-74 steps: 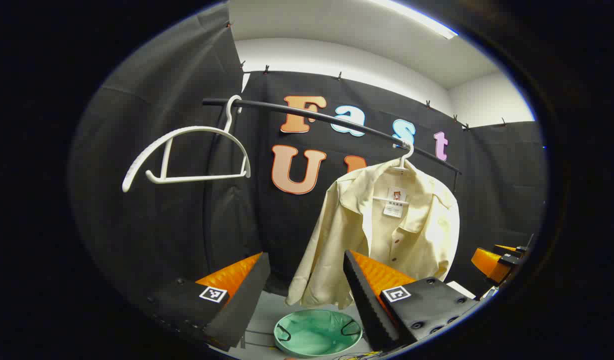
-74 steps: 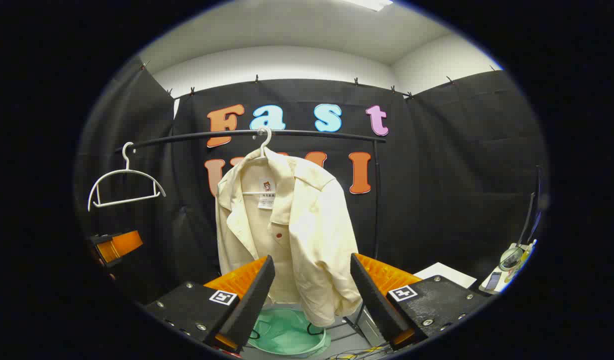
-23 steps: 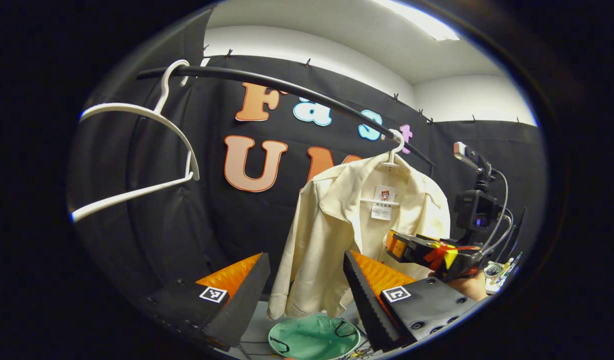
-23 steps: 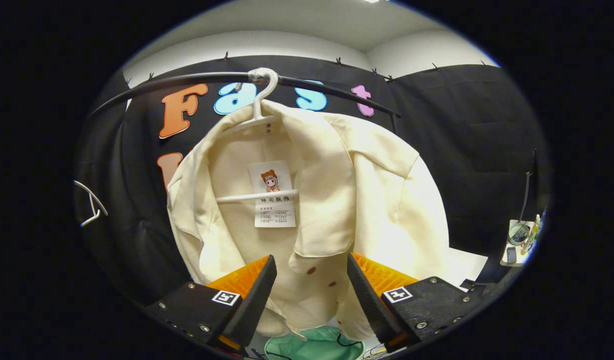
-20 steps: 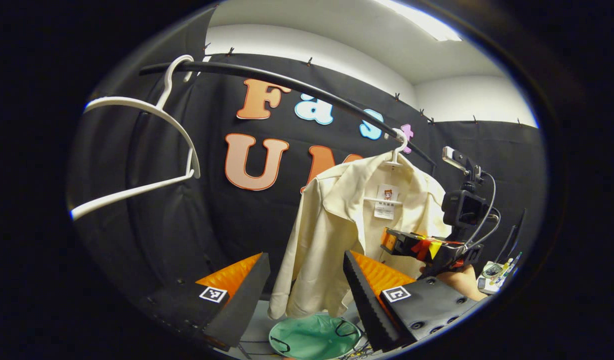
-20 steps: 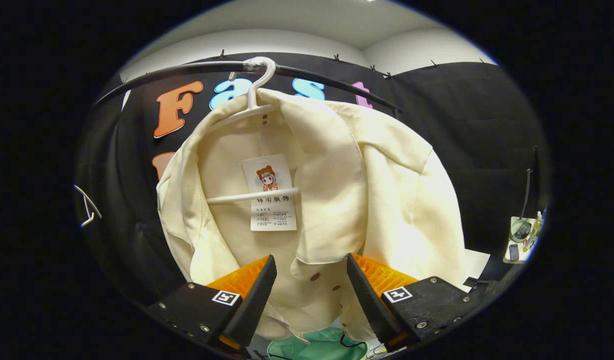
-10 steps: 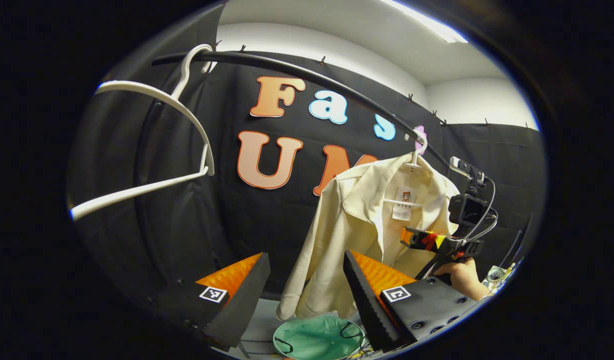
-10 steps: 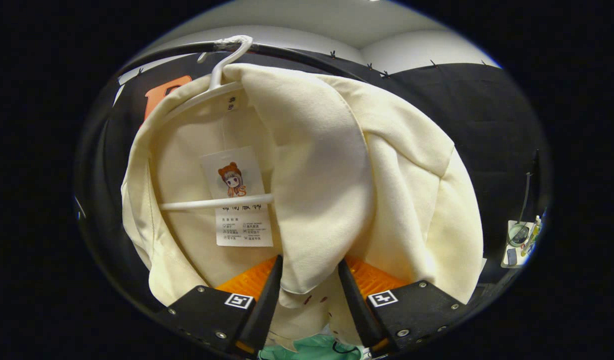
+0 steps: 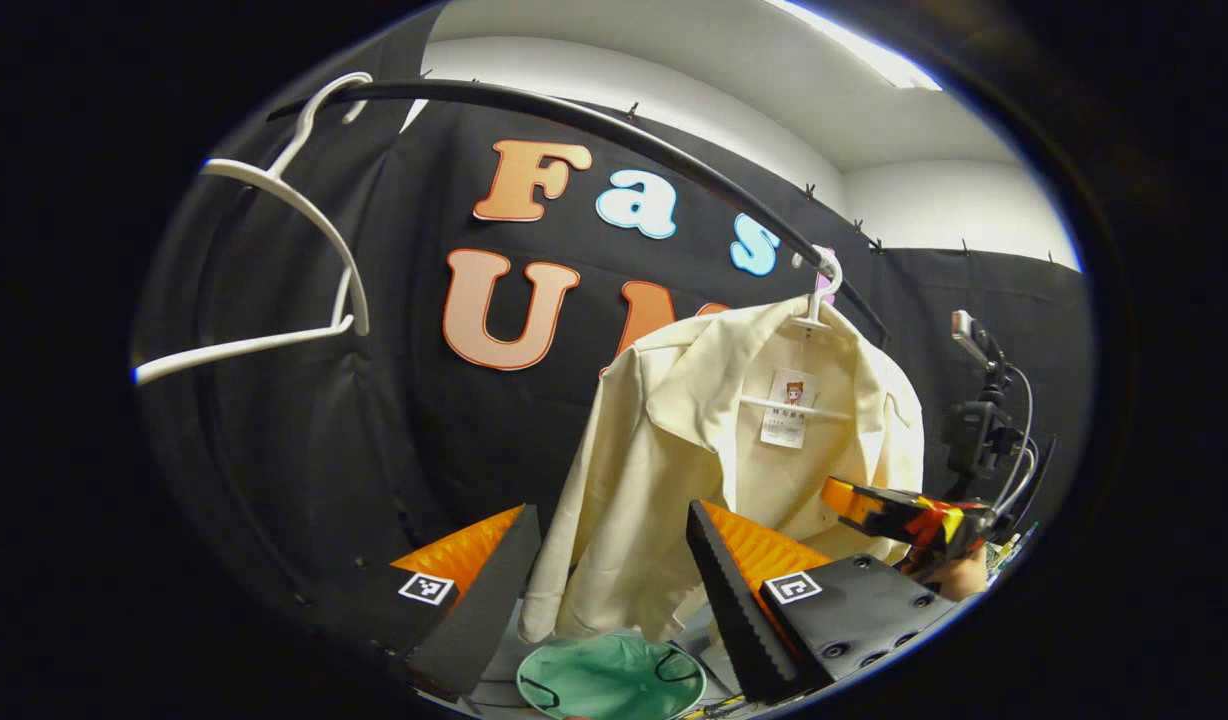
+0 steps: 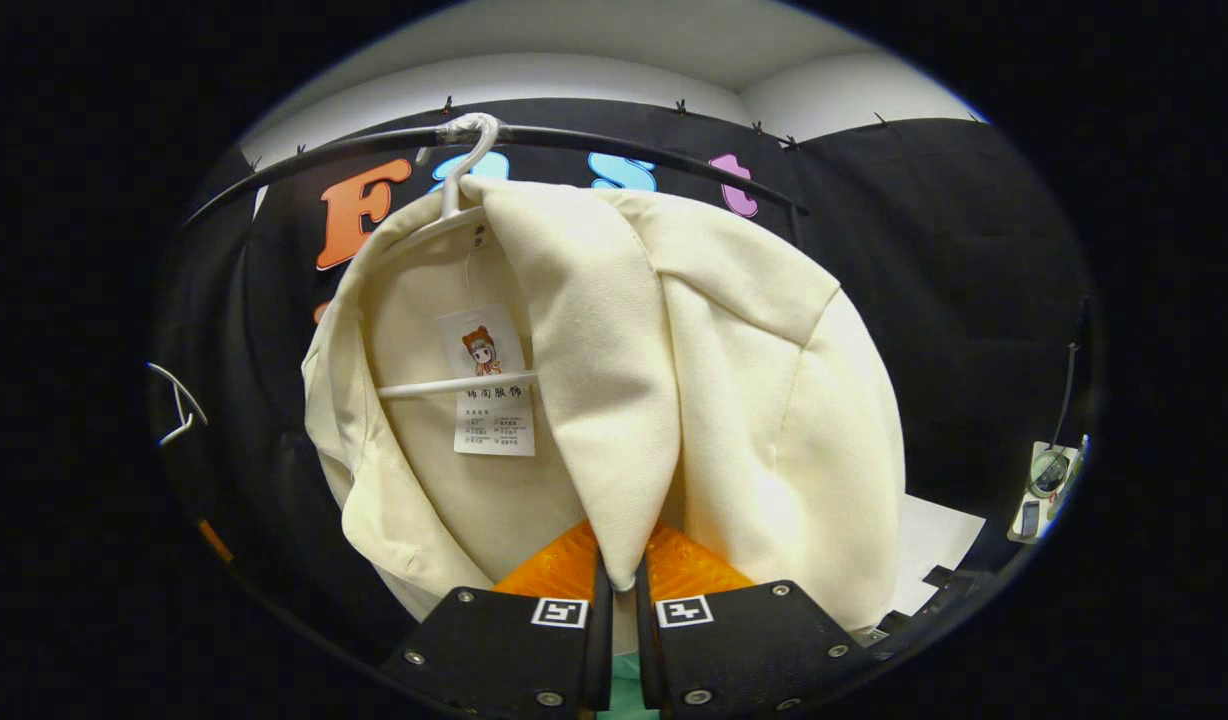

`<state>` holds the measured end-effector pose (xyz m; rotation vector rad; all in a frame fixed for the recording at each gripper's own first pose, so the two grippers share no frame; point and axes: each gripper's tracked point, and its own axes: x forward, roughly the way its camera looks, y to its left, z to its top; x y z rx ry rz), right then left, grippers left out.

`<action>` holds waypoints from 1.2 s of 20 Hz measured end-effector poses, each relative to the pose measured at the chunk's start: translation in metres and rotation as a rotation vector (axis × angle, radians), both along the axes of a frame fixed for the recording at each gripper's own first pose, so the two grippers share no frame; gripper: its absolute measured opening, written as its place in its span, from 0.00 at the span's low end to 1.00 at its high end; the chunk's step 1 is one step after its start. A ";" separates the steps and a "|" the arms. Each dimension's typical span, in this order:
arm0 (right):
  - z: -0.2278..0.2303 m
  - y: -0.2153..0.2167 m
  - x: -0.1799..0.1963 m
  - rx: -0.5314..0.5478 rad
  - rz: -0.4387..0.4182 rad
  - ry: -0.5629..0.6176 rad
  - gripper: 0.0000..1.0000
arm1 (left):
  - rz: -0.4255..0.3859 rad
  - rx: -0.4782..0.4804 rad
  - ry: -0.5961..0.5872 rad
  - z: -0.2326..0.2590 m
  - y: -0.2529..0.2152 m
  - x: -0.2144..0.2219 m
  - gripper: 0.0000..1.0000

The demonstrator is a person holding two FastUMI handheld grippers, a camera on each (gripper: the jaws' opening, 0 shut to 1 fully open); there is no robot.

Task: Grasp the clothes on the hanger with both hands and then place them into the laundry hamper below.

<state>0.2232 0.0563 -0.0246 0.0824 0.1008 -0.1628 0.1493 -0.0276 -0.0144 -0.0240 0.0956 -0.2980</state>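
Cream shirt hangs on a white hanger from the black rail. In the right gripper view the right tool, wide apart a second ago, has now clamped both fingers onto the collar flap's lower tip at 6 o'clock. In the left gripper view the left tool remains spread with nothing between its fingers, the shirt beyond it at 3 o'clock, and the right tool has dropped lower at 4 o'clock. The green hamper sits on the floor at 6 o'clock, under the shirt's hem. An empty hanger hangs at 10 o'clock. Black cloth walls, white ceiling with a strip light.
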 end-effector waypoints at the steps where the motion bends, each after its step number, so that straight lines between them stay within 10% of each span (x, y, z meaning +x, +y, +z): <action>1: 0.002 0.001 -0.005 -0.001 0.014 0.000 0.08 | -0.002 0.001 -0.001 0.000 -0.006 0.003 0.97; 12: 0.021 -0.010 -0.048 0.020 0.104 -0.008 0.01 | -0.130 -0.037 0.028 -0.011 -0.099 0.042 0.97; 24: 0.033 -0.007 -0.059 0.036 0.153 -0.025 0.01 | -0.021 0.033 0.038 -0.027 -0.124 0.102 1.00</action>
